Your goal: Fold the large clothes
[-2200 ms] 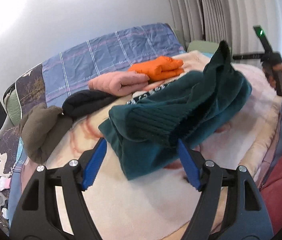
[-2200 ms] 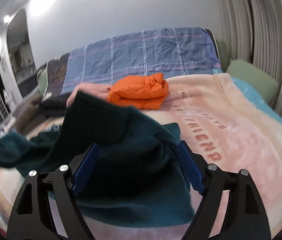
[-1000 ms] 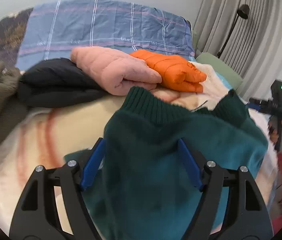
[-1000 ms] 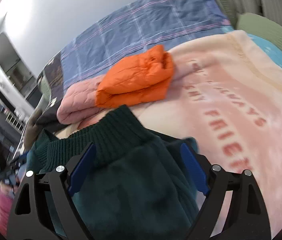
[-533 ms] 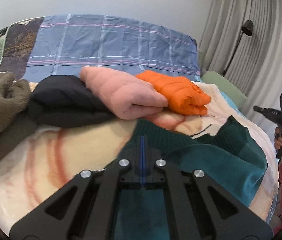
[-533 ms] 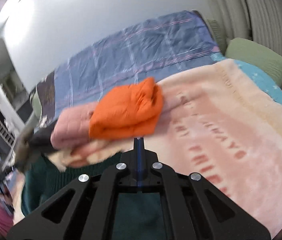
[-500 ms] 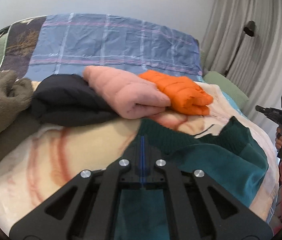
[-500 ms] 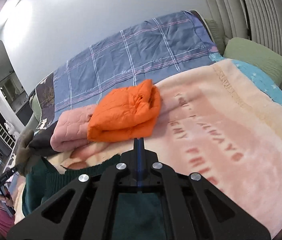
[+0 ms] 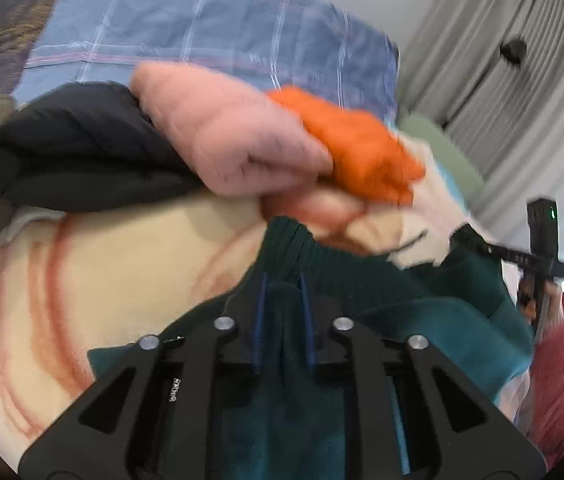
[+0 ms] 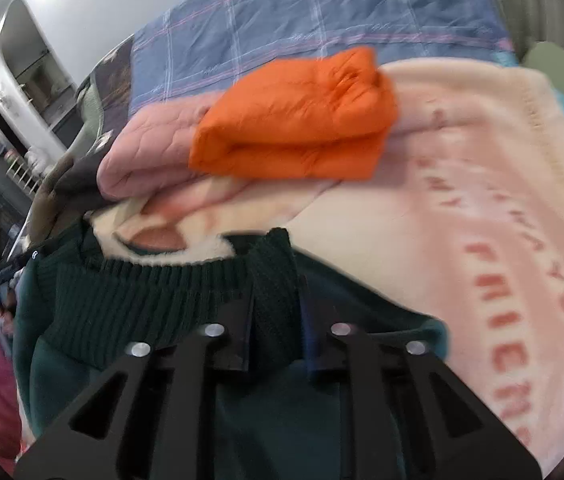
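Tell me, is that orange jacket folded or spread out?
Folded. The orange jacket lies as a compact doubled bundle with a rounded fold edge, resting beside the pink jacket on the blanket.

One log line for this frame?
stage: regrip | left gripper: jaws pinching green sweater | right gripper: jaws pinching ribbed hem

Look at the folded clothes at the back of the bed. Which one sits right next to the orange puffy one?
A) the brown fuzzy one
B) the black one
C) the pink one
C: the pink folded garment lies right against the orange folded jacket, while the black garment sits on the pink one's far side in the left wrist view.
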Available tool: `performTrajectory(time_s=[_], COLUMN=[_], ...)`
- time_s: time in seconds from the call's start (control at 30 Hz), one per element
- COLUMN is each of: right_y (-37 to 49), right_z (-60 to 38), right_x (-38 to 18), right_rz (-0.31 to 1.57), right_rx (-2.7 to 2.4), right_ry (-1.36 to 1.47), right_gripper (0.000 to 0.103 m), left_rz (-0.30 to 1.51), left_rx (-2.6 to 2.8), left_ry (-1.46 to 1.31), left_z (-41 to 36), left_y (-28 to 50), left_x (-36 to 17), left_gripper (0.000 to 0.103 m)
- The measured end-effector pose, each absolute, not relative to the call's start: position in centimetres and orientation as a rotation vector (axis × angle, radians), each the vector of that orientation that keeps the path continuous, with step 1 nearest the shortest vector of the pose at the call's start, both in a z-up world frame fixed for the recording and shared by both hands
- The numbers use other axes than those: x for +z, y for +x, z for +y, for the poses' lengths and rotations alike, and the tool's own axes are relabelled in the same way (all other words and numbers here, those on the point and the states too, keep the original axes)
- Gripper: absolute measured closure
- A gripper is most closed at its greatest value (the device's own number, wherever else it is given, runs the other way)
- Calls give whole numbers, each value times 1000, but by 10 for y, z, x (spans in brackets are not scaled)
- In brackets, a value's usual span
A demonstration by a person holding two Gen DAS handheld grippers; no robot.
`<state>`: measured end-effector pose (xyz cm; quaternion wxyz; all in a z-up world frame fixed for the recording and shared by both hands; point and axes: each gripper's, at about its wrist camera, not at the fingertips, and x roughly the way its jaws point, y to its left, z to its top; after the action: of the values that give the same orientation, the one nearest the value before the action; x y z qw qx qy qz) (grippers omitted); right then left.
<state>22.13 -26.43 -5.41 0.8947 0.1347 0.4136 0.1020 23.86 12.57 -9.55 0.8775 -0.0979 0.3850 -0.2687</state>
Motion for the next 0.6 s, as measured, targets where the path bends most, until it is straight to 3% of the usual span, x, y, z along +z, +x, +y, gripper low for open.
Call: performTrajectory(time_s=[0.17, 0.23, 0.37, 0.43, 0.47, 0.5, 0.53, 0.6], right_y=[198, 216, 252, 248, 244, 239, 235, 214], right_z=[-298, -294, -269, -265, -265, -266, -268, -270], right_x=[-14, -37, -122, -124, -116, -107, -100, -78], right_rz=[701, 774, 999, 968, 941, 919, 896, 832], right_rx=[157, 90, -65, -101, -107, -124, -166, -202], right_ry=[361, 325, 173, 151, 143, 131, 114, 102], right_gripper=[91, 91, 84, 80, 75, 56, 47, 43], left_rz=[619, 645, 811, 828, 822, 816, 809, 802], left_rx=[-523, -508, -379, -350, -346, -345, -340, -323], left_ry=[-159, -158, 45, 87, 75, 77, 95, 123], left_z=[150, 154, 121, 112, 115, 117, 120, 124], left_y=[189, 194, 223, 225, 223, 222, 220, 214], left_x=[-57, -61, -122, -142, -140, -136, -133, -128], left_gripper=[90, 90, 89, 88, 88, 86, 85, 84])
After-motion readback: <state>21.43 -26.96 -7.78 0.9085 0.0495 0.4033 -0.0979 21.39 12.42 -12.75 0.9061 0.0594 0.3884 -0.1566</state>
